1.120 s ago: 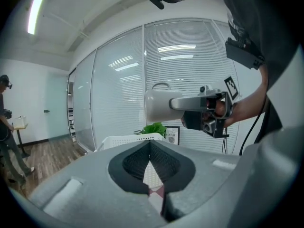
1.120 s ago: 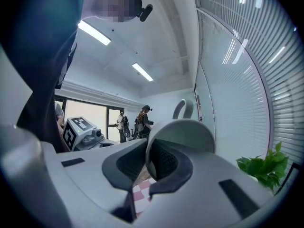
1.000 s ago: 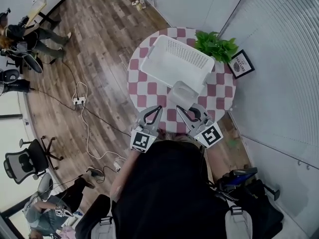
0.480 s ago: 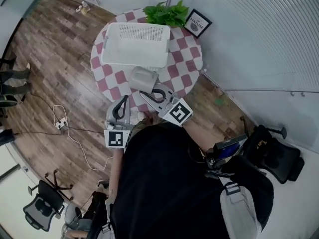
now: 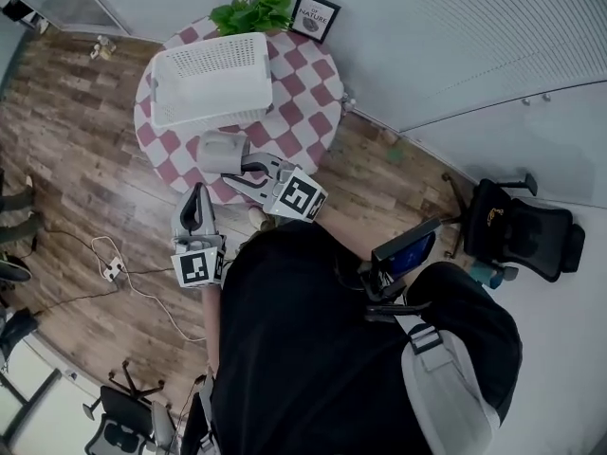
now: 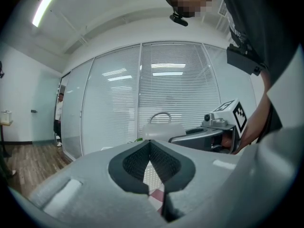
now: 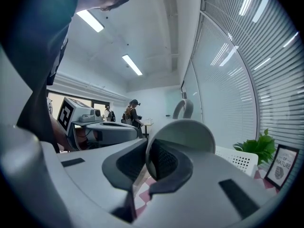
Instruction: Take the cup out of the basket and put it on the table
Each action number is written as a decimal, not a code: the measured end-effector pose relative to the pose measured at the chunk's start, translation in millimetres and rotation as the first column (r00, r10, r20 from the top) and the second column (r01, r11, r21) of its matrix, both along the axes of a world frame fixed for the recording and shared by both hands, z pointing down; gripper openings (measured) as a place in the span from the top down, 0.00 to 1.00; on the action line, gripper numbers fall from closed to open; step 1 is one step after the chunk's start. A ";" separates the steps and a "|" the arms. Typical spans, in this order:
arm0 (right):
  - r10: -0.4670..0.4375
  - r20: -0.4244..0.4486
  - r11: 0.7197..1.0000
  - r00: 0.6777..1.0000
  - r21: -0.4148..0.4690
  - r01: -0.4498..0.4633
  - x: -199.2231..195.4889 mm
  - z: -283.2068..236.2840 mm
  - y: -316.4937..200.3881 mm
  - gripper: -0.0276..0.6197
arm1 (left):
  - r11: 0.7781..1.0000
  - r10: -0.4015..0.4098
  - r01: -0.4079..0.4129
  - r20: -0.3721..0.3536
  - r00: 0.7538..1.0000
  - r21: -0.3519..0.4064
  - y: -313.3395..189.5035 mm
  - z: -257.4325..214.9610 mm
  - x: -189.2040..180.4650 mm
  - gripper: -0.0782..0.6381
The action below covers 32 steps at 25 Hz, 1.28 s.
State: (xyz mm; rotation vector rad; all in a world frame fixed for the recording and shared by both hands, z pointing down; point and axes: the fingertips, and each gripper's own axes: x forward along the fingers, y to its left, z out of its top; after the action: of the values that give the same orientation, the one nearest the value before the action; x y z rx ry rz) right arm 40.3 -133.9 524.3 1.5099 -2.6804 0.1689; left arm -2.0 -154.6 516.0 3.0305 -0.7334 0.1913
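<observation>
A round table (image 5: 305,102) in a red-and-white checked cloth carries a white perforated basket (image 5: 211,85), with a potted plant (image 5: 254,11) and a framed picture (image 5: 315,15) at its far edge. The right gripper (image 5: 235,172) clamps the rim of a pale cup (image 5: 216,149), tipped on its side with the handle up, outside the basket and just near of its wall, over the cloth. The left gripper (image 5: 196,193), jaws pressed together on nothing, hangs to the near left, beyond the table's edge, above the wooden floor (image 5: 85,159).
</observation>
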 end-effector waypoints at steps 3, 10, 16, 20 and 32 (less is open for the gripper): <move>0.016 -0.005 1.000 1.000 -0.010 -0.016 -4.4 5.7 5.3 0.91 | 1.000 0.020 -0.020 -0.006 1.000 -0.008 5.9 7.1 -5.1 0.88; 0.029 -0.035 0.999 0.999 -0.035 -0.030 -28.6 25.4 8.7 0.91 | 1.000 0.021 -0.021 0.004 1.000 -0.005 4.3 25.5 -32.6 0.88; 0.013 -0.065 0.999 0.998 -0.033 -0.015 -41.8 29.0 9.6 0.91 | 1.000 0.010 -0.010 0.000 1.000 -0.014 3.2 35.7 -43.6 0.88; -0.004 -0.059 0.999 0.998 -0.035 0.002 -51.8 30.3 9.8 0.91 | 1.000 0.014 -0.014 0.002 1.000 -0.005 9.9 37.3 -46.4 0.88; -0.075 -0.064 0.997 0.995 -0.010 0.075 -82.8 37.7 12.1 0.91 | 1.000 -0.021 0.021 0.012 1.000 0.015 17.4 41.7 -70.8 0.88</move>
State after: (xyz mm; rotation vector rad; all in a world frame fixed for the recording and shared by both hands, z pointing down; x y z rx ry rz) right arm -42.5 -121.8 562.0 1.3856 -2.6773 0.1240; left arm -72.8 -137.2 557.8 3.0367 -0.7708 0.2058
